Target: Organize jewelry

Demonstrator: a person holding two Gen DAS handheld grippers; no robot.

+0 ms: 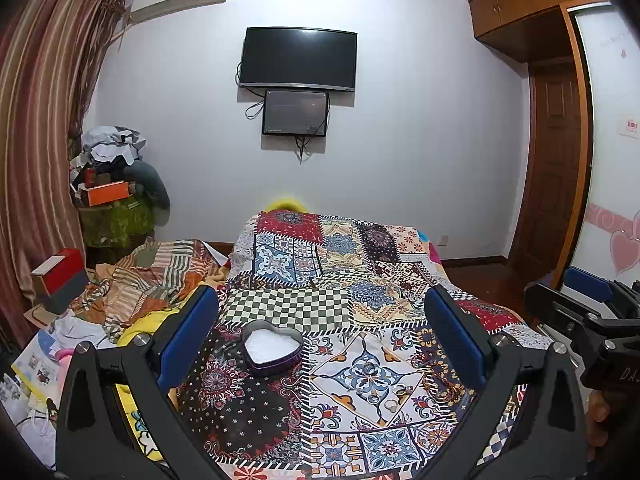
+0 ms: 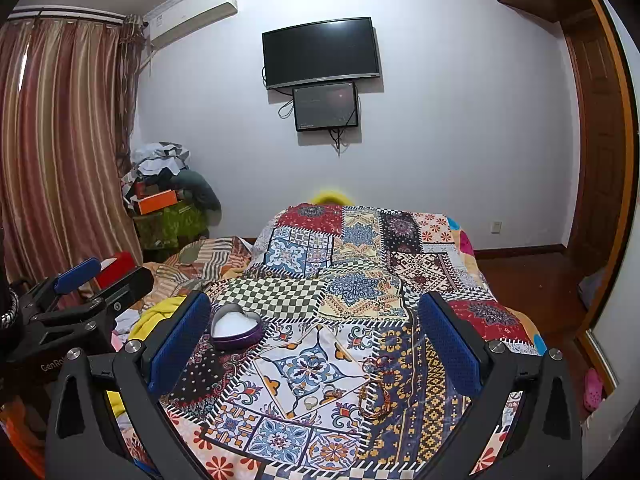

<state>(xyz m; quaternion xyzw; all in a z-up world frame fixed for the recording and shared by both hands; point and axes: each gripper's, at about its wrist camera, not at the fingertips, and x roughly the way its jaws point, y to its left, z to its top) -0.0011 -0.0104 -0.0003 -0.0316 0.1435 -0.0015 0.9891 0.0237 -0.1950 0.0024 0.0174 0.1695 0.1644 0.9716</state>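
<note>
A purple heart-shaped tin (image 1: 273, 350) with a white lining sits open on the patchwork bedspread (image 1: 344, 288); it also shows in the right wrist view (image 2: 236, 329). Small rings (image 1: 390, 404) lie on the white patch to its right, also in the right wrist view (image 2: 311, 402). A thin cord bracelet (image 2: 376, 394) lies beside them, also in the left wrist view (image 1: 446, 386). My left gripper (image 1: 320, 344) is open and empty above the bedspread. My right gripper (image 2: 316, 344) is open and empty, to the right of the left one.
Rumpled striped bedding (image 1: 160, 272) and a red box (image 1: 60, 276) lie left of the bedspread. A pile of clothes and boxes (image 1: 116, 184) stands in the far left corner. A TV (image 1: 298, 60) hangs on the wall. A wooden door (image 1: 556, 168) is at right.
</note>
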